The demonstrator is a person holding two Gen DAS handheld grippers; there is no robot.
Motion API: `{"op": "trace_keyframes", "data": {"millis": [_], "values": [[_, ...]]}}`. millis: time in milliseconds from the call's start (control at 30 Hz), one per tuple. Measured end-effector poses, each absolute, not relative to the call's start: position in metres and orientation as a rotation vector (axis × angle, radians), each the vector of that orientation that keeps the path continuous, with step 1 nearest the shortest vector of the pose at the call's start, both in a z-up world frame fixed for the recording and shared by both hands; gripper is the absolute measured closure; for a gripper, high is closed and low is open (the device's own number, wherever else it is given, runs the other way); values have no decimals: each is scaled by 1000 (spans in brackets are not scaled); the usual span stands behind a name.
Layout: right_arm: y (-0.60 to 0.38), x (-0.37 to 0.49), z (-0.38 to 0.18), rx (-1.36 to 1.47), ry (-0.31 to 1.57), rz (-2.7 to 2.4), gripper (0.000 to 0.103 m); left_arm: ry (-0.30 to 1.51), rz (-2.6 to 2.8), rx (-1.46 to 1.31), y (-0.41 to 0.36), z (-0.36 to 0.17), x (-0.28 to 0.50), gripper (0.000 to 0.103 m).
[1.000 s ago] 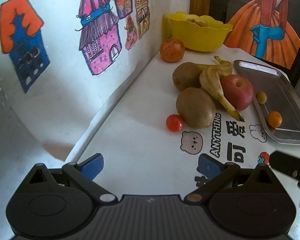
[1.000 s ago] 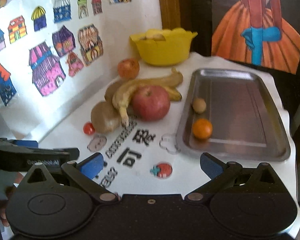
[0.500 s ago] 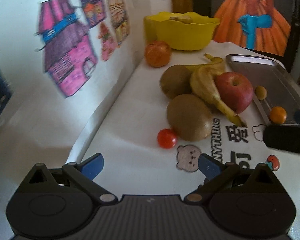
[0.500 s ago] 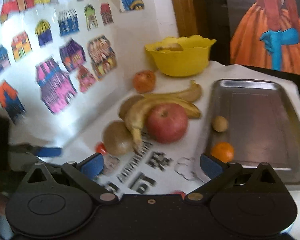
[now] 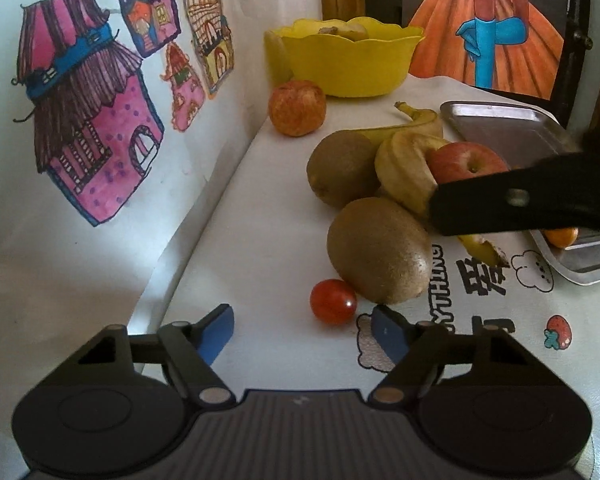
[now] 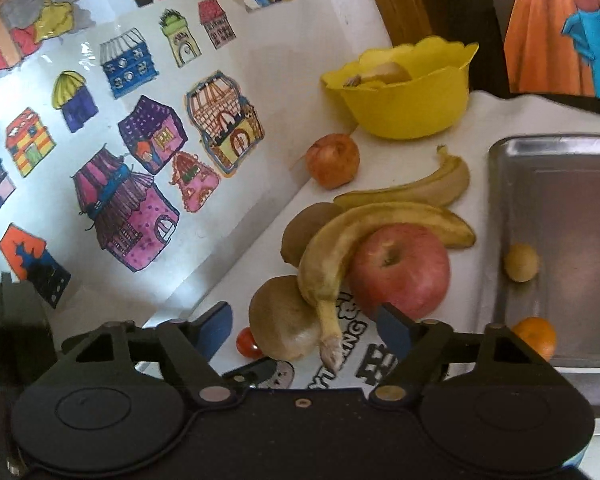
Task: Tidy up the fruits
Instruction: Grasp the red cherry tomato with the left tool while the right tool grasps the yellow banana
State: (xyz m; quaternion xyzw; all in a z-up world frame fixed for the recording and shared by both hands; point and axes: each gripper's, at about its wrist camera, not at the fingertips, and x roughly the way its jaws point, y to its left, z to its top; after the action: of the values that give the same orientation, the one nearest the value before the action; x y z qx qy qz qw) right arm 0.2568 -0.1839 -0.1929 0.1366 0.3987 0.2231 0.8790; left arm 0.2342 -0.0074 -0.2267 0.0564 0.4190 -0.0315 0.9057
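Note:
Fruit lies piled on a white printed cloth. My left gripper [image 5: 304, 334] hangs just short of a cherry tomato [image 5: 333, 301] and the near kiwi [image 5: 380, 250]; its jaws are closing with nothing pressed between the blue pads. My right gripper [image 6: 305, 330] is over the same pile and also closing. The near kiwi [image 6: 284, 320] and a banana's stem end [image 6: 328, 344] sit in its gap, untouched by the pads. A red apple [image 6: 400, 268] lies by its right finger. A black finger of the right gripper [image 5: 512, 200] crosses the left wrist view in front of the apple [image 5: 468, 160].
A steel tray [image 6: 560, 184] on the right holds an orange [image 6: 536, 336] and a small yellowish fruit [image 6: 521, 262]. A yellow bowl [image 6: 404, 96] with fruit stands at the back, a small apple [image 6: 332, 160] before it. A second kiwi [image 5: 344, 168] lies behind the bananas [image 6: 420, 188]. A wall with house drawings closes the left.
Both grippers have come closer to the fruit pile and their jaws have narrowed. The right gripper has swung left, and its finger now crosses the left wrist view over the apple.

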Motion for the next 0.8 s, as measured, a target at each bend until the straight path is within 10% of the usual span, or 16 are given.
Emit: {"op": "trace_keyframes", "data": {"millis": [800], "values": [[-162, 304, -211, 564, 937, 248, 55, 845, -210, 84, -6, -230, 238, 54]]}}
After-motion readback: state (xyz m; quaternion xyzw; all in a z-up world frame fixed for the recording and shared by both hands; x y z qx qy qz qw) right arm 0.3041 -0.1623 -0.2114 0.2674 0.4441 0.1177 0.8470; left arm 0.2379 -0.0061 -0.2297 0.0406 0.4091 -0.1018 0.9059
